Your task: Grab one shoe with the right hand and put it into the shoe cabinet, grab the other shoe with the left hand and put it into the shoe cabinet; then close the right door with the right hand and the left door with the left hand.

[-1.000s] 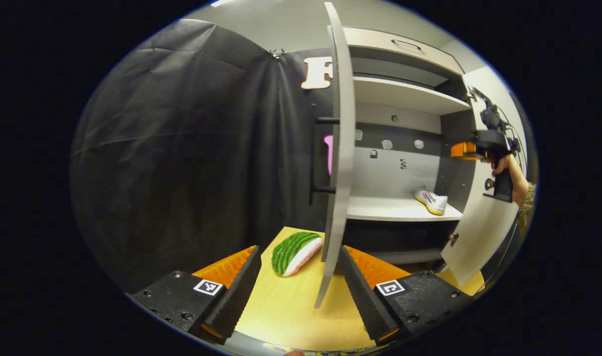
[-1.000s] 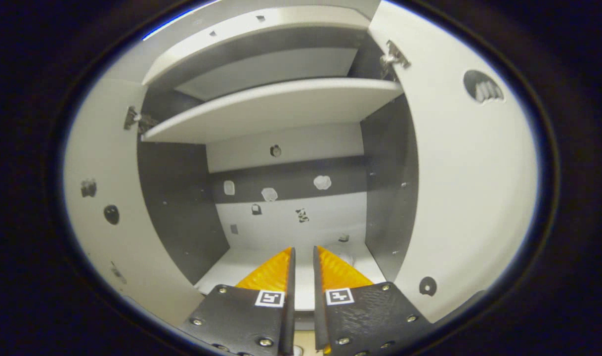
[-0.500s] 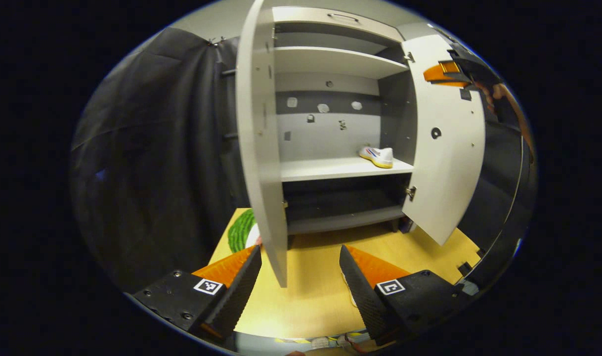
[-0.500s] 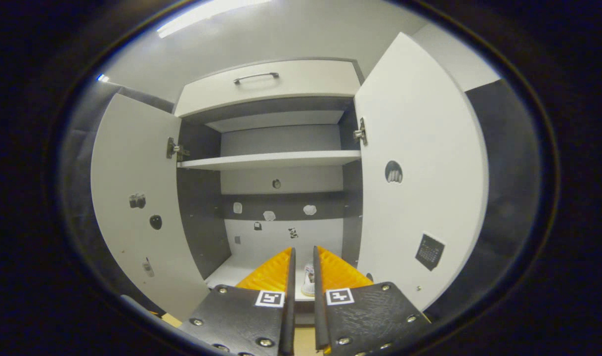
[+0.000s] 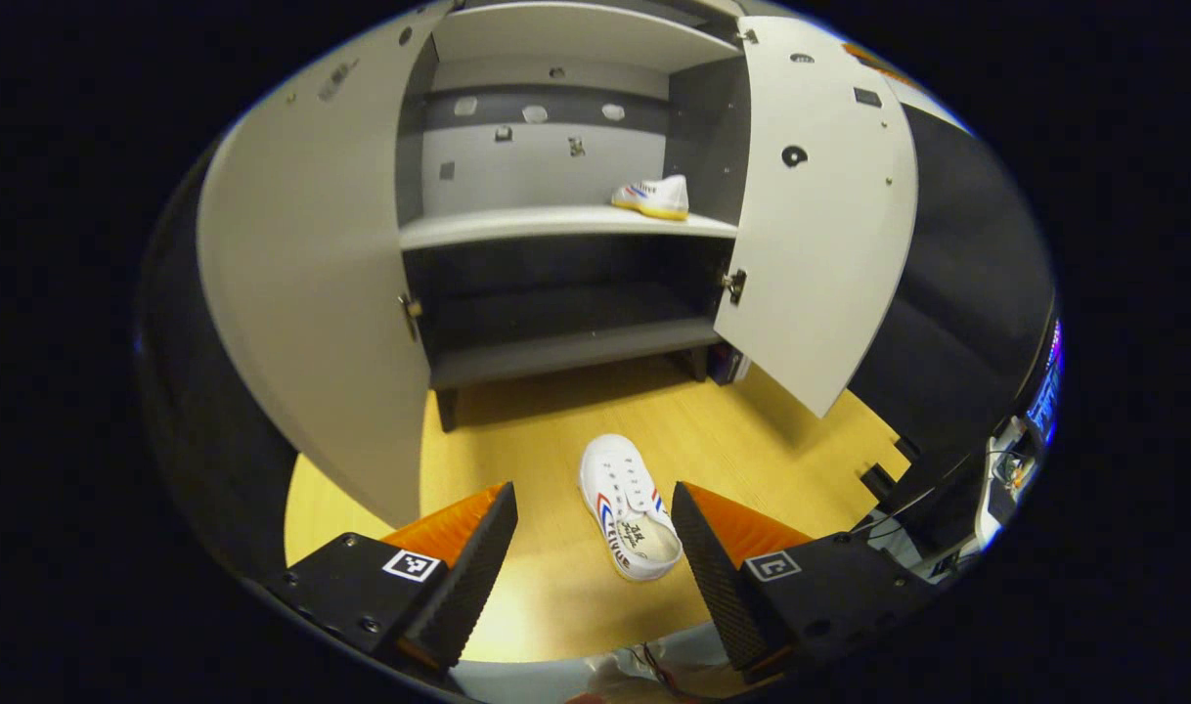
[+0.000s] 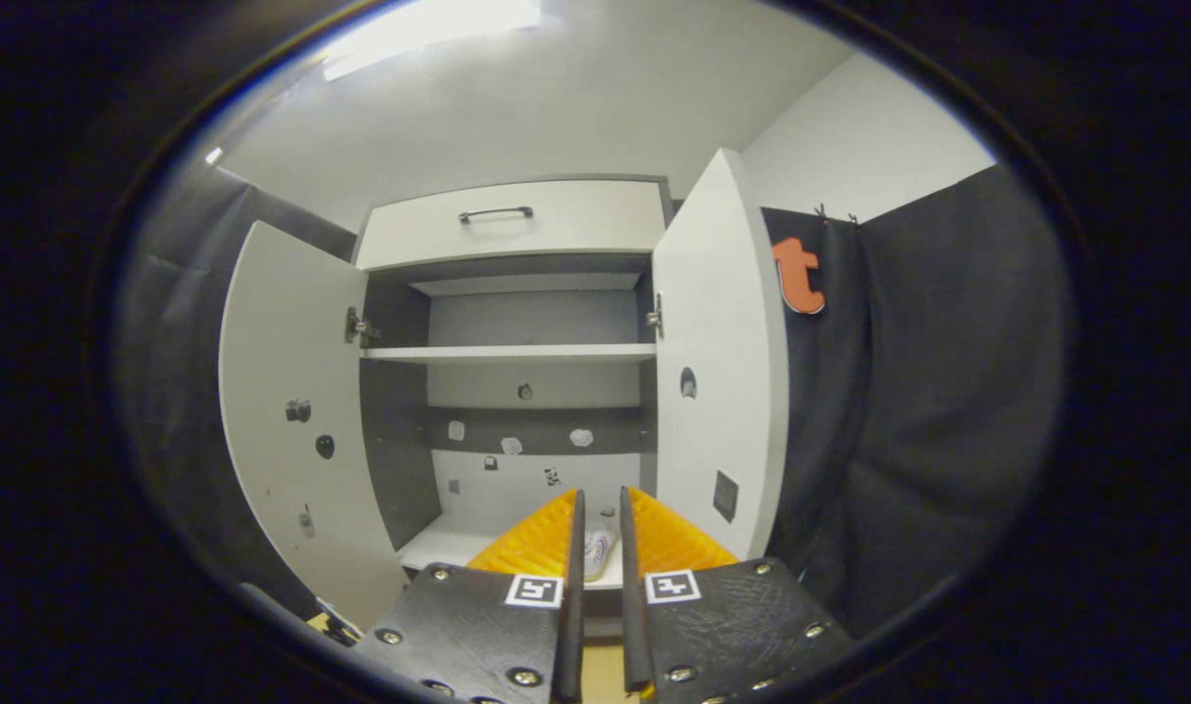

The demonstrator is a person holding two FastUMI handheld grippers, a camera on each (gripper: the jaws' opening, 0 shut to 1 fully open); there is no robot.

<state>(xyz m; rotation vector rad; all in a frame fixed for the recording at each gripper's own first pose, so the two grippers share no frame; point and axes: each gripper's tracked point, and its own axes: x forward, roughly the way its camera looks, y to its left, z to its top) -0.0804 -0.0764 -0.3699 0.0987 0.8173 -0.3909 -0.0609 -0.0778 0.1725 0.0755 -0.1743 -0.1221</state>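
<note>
While both cabinet (image 5: 556,225) doors stand open, I see one shoe (image 5: 652,197) on the middle shelf and the other shoe (image 5: 631,508) on the floor (image 5: 752,440).

From the left gripper view, my left gripper (image 5: 594,548) hovers released, fingers spread wide, with the floor shoe lying between them, near me and untouched. From the right gripper view, my right gripper (image 6: 595,548) is nearly clenched on nothing, a thin gap left, facing the cabinet (image 6: 517,391) between the left door (image 6: 292,430) and right door (image 6: 718,391).
</note>
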